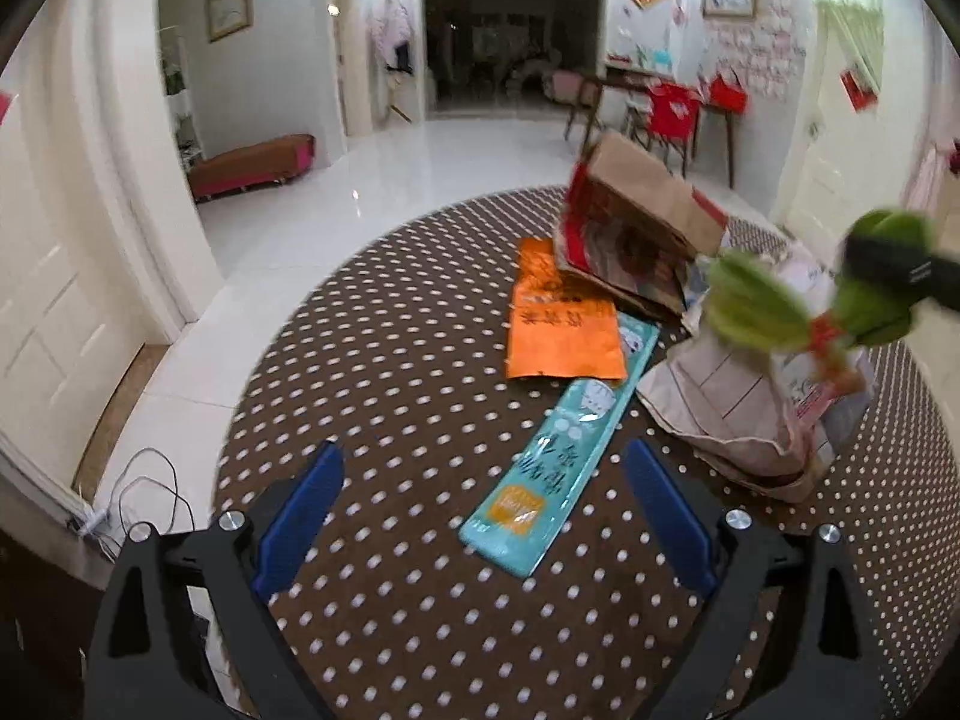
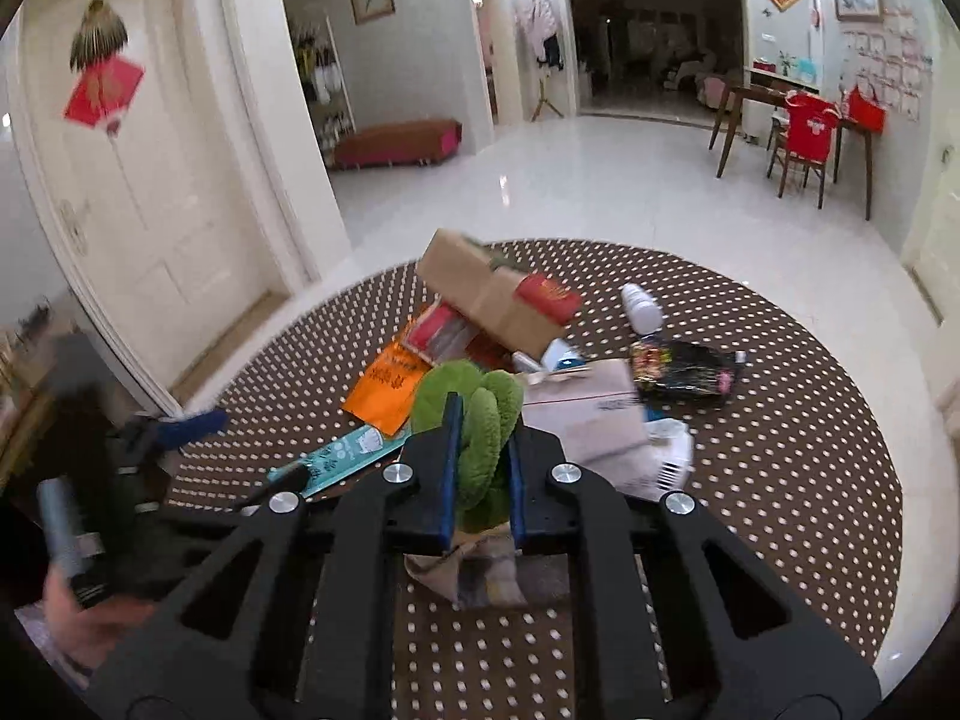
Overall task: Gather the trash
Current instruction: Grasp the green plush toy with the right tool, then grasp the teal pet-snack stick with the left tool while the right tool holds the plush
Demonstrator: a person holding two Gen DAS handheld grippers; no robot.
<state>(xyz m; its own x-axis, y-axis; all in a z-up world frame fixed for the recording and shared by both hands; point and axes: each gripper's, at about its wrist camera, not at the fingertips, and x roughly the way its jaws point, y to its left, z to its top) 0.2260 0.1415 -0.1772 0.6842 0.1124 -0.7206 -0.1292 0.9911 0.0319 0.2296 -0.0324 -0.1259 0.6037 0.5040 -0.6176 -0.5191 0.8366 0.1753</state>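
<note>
Trash lies on a round table with a brown dotted cloth (image 1: pixel 390 360). There is an orange packet (image 1: pixel 561 324), a long teal packet (image 1: pixel 564 456), a brown paper bag with red print (image 1: pixel 642 222) and a crumpled pale paper bag (image 1: pixel 738 408). My left gripper (image 1: pixel 485 456) is open just above the cloth, with the teal packet's near end between its blue fingers, apart from both. My right gripper (image 2: pixel 485 426) is shut on a fuzzy green bundle (image 2: pixel 480 438) with a paper-wrapped base. It holds it over the pale bag (image 2: pixel 585 414). The bundle (image 1: pixel 756 306) shows blurred at the right.
A white bottle (image 2: pixel 641 306) and a black snack packet (image 2: pixel 684 372) lie farther back on the table. White tiled floor surrounds the table, with a cable (image 1: pixel 150 492) on the floor at the left. A white door (image 2: pixel 138 180) stands at the left, and a desk and a red-backed chair (image 2: pixel 807 126) at the back right.
</note>
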